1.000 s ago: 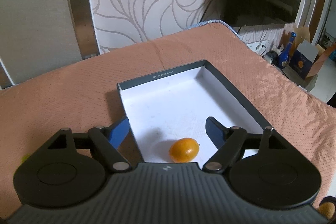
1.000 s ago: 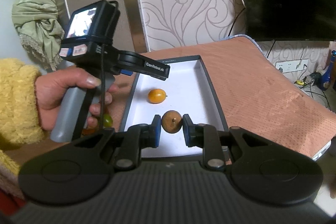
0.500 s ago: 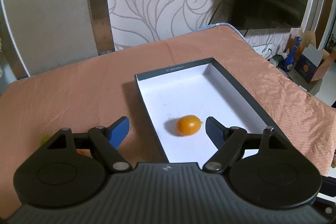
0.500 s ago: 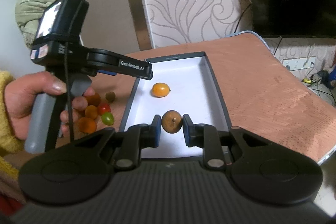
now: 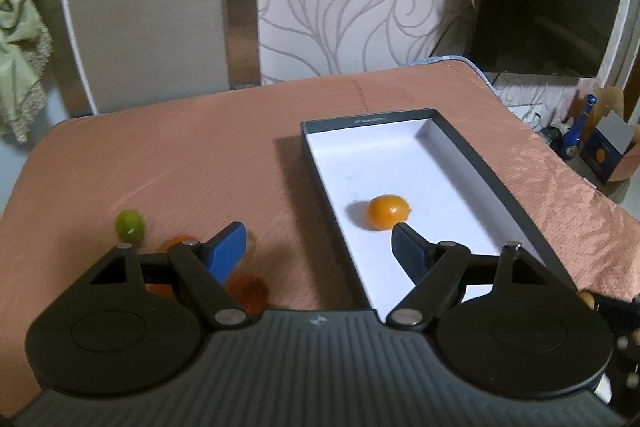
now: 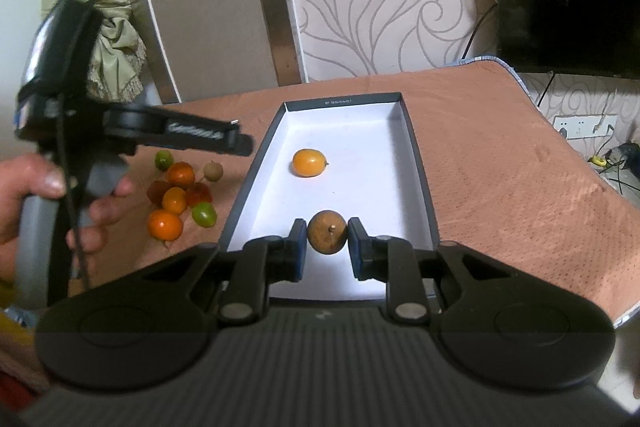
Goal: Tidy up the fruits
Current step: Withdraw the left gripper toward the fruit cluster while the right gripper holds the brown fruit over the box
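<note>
Over the near end of the white-floored box (image 6: 416, 163), the right gripper (image 6: 327, 245) was clamped on a brown fruit (image 6: 327, 231), not yet released. At twelve o'clock from it an orange kumquat (image 6: 309, 163) already lay on the box floor. The left gripper (image 5: 316, 247), jaws wide apart and empty, had slid off the box toward nine o'clock within the last second, so the loose fruit pile (image 6: 180, 191) on the cloth (image 5: 180, 163) now showed under it. That shift probably meant its next pick would come from the pile.
</note>
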`<action>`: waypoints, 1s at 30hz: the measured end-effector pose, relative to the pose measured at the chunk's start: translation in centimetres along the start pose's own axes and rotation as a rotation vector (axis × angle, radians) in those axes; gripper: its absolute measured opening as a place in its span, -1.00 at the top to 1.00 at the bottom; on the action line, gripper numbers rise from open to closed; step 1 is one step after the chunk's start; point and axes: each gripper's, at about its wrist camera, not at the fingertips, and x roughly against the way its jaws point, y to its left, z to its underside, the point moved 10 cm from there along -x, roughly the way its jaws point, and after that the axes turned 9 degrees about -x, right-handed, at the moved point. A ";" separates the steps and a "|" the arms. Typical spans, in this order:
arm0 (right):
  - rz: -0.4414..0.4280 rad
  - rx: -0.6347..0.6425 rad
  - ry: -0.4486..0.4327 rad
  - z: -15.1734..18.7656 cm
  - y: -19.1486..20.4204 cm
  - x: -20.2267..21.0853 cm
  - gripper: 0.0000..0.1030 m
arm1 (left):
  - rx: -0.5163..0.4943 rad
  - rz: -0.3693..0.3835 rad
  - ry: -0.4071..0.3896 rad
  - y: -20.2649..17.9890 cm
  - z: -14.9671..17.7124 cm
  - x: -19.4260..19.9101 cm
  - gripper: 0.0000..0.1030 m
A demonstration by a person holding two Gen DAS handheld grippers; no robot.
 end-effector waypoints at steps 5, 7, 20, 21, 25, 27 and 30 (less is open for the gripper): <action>-0.018 0.024 0.017 0.2 -0.2 -0.1 0.52 | 0.024 -0.021 0.001 0.1 1.5 1.3 -0.62; -0.027 0.035 0.024 0.3 -0.2 -0.2 0.52 | 0.037 -0.029 0.004 0.1 2.1 1.6 -0.62; -0.058 0.085 0.051 0.4 -1.8 0.1 0.52 | 0.115 -0.073 0.036 -1.4 5.4 2.5 -0.62; -0.062 0.090 0.051 0.2 -1.8 0.0 0.52 | 0.113 -0.072 0.035 -1.6 5.5 2.7 -0.62; -0.068 0.097 0.049 -0.2 -1.6 -0.6 0.51 | 0.101 -0.074 0.037 -1.9 5.5 3.0 -0.62; -0.072 0.087 0.048 -0.3 -1.5 -0.8 0.51 | 0.090 -0.077 0.035 -1.9 5.4 3.2 -0.62; -0.064 0.073 0.046 -0.4 -1.5 -1.5 0.51 | 0.064 -0.072 0.039 -1.7 5.5 3.5 -0.62</action>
